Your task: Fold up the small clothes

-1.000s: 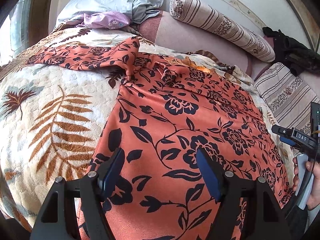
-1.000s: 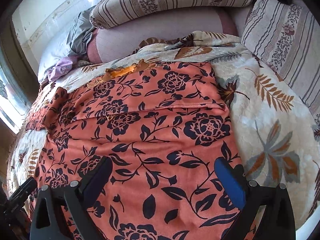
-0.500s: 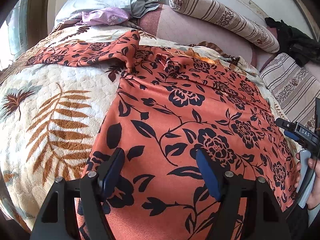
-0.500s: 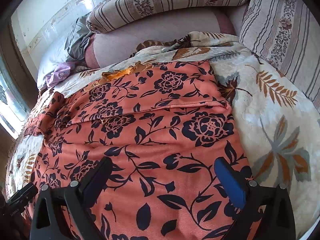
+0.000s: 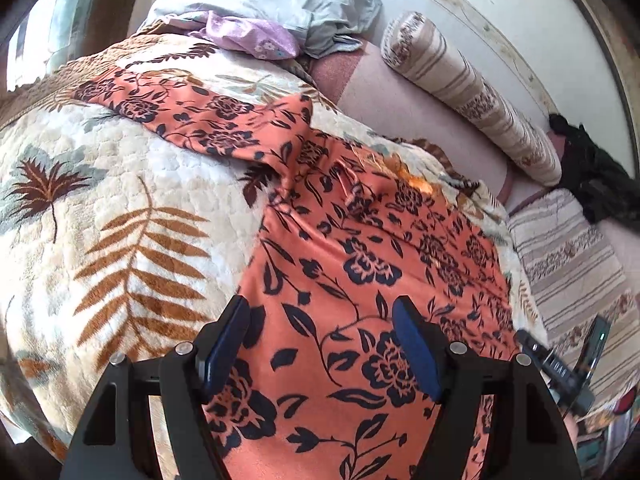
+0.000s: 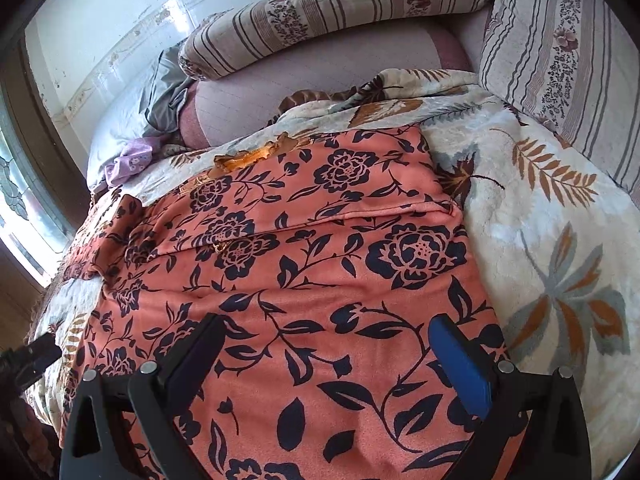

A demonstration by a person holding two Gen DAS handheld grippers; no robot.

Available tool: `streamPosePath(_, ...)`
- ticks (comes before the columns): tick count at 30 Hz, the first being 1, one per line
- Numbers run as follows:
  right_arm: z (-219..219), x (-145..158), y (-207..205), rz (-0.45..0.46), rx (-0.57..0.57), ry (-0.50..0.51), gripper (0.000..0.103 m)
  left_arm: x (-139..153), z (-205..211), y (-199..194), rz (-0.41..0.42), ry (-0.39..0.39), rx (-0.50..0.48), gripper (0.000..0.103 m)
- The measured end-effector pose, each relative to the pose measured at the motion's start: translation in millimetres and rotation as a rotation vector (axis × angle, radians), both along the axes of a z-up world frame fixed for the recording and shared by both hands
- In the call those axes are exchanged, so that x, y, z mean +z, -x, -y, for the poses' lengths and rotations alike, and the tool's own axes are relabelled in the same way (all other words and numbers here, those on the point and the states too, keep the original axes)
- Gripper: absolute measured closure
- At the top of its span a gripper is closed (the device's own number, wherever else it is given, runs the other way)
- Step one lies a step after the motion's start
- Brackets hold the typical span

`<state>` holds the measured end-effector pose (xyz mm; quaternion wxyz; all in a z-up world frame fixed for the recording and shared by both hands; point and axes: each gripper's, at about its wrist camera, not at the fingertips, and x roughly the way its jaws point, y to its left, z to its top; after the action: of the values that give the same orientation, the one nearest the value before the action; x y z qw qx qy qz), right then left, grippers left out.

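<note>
An orange garment with black flowers (image 5: 360,264) lies spread on a cream leaf-patterned blanket (image 5: 120,216). One sleeve stretches out to the far left. It also shows in the right wrist view (image 6: 320,264), with a fold line across its upper part. My left gripper (image 5: 322,320) is open and empty, just above the garment's near left part. My right gripper (image 6: 330,336) is open and empty above the garment's near right part. The right gripper's body shows at the right edge of the left wrist view (image 5: 560,368).
Striped bolster (image 6: 332,16) and striped cushion (image 6: 560,60) lie at the bed's far side. A grey pillow (image 5: 272,4) and a purple cloth (image 5: 248,36) lie at the far left. A black item (image 5: 596,176) lies at the far right. A window (image 6: 20,208) is left.
Both grippers have drawn back and risen a little above the garment. The jaws stayed open. The garment has not moved.
</note>
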<state>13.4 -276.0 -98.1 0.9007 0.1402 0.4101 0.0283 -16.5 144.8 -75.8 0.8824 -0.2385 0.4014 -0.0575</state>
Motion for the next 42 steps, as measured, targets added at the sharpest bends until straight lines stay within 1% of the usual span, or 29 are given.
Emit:
streamPosePath(2, -2.8, -0.5, 0.9, 0.002, 0.008, 0.005, 0.0, 2.3, -27.0, -9.2, -0.006, 0.075, 0.059, 0.029)
streamPosePath(3, -3.9, -0.9, 1.2, 0.002, 0.011, 0.006, 0.0, 2.2, -43.0, -14.6, -0.01, 0.125, 0.09, 0.029)
streamPosePath(6, -6.0, -3.1, 0.7, -0.003, 0.018, 0.006, 0.0, -3.9, -97.2, -30.9, -0.013, 0.303, 0.212, 0.029)
streamPosePath(9, -8.4, -5.7, 0.2, -0.008, 0.024, 0.016, 0.0, -18.5, -152.2, -51.9, -0.029, 0.486, 0.343, 0.029)
streamPosePath(10, -9.3, -6.3, -0.1, -0.01, 0.025, 0.022, 0.0, -23.4, -169.3, -61.0, -0.033, 0.542, 0.374, 0.029)
streamPosePath(12, -10.8, -6.8, -0.1, -0.005, 0.027, 0.034, 0.0, -31.8, -199.5, -77.4, -0.037, 0.61, 0.44, 0.029)
streamPosePath(13, -12.2, -6.9, 0.1, -0.002, 0.027, 0.044, 0.0, -34.7, -211.2, -86.5, -0.038, 0.629, 0.465, 0.029)
streamPosePath(14, -13.1, -6.8, -0.1, 0.001, 0.028, 0.053, 0.0, -36.9, -222.1, -95.7, -0.041, 0.63, 0.484, 0.029)
streamPosePath(15, -14.3, -6.7, -0.6, 0.005, 0.029, 0.062, 0.0, -38.6, -232.1, -104.8, -0.043, 0.618, 0.505, 0.029)
streamPosePath(21, -23.9, -10.3, -10.1, 0.005, 0.048, 0.099, 0.0, -45.9, -276.2, -155.2, -0.023, 0.551, 0.562, 0.029)
streamPosePath(25, -29.3, -17.5, -15.5, -0.018, 0.066, 0.113, 0.0, -61.3, -293.6, -170.8, -0.06, 0.511, 0.609, 0.03)
streamPosePath(27, -31.3, -19.6, -17.2, -0.024, 0.07, 0.114, 0.0, -67.1, -297.7, -175.1, -0.049, 0.515, 0.623, 0.03)
streamPosePath(30, -31.2, -19.8, -19.0, -0.02, 0.069, 0.11, 0.0, -65.7, -301.1, -180.8, -0.041, 0.488, 0.646, 0.031)
streamPosePath(31, -30.6, -19.9, -19.0, -0.018, 0.068, 0.108, 0.0, -65.3, -302.2, -185.1, -0.053, 0.467, 0.651, 0.049)
streamPosePath(32, -29.7, -20.2, -19.3, -0.019, 0.067, 0.106, 0.0, -66.8, -303.7, -191.4, -0.091, 0.434, 0.648, 0.085)
streamPosePath(33, -29.0, -20.7, -19.3, -0.02, 0.065, 0.103, 0.0, -70.4, -306.0, -197.1, -0.131, 0.413, 0.642, 0.1)
streamPosePath(34, -28.0, -21.3, -19.8, -0.022, 0.063, 0.1, 0.0, -74.0, -308.1, -198.8, -0.147, 0.409, 0.65, 0.096)
streamPosePath(35, -27.1, -21.8, -20.3, -0.024, 0.06, 0.096, 0.0, -73.2, -308.2, -199.6, -0.151, 0.395, 0.658, 0.096)
streamPosePath(36, -26.1, -21.6, -20.8, -0.025, 0.056, 0.094, 0.0, -66.9, -304.6, -200.8, -0.156, 0.351, 0.658, 0.096)
streamPosePath(37, -24.9, -20.9, -21.0, -0.021, 0.054, 0.089, 0.0, -54.1, -296.8, -202.9, -0.148, 0.274, 0.647, 0.097)
streamPosePath(38, -23.4, -19.9, -20.8, -0.015, 0.051, 0.083, 0.0, -36.5, -285.5, -205.6, -0.123, 0.188, 0.623, 0.097)
streamPosePath(40, -19.7, -18.1, -20.4, -0.004, 0.042, 0.067, 0.0, 7.7, -251.8, -209.3, -0.033, 0.052, 0.536, 0.097)
streamPosePath(42, -14.5, -16.9, -19.8, 0.001, 0.03, 0.033, 0.0, 59.8, -202.9, -209.0, 0.087, -0.06, 0.423, 0.097)
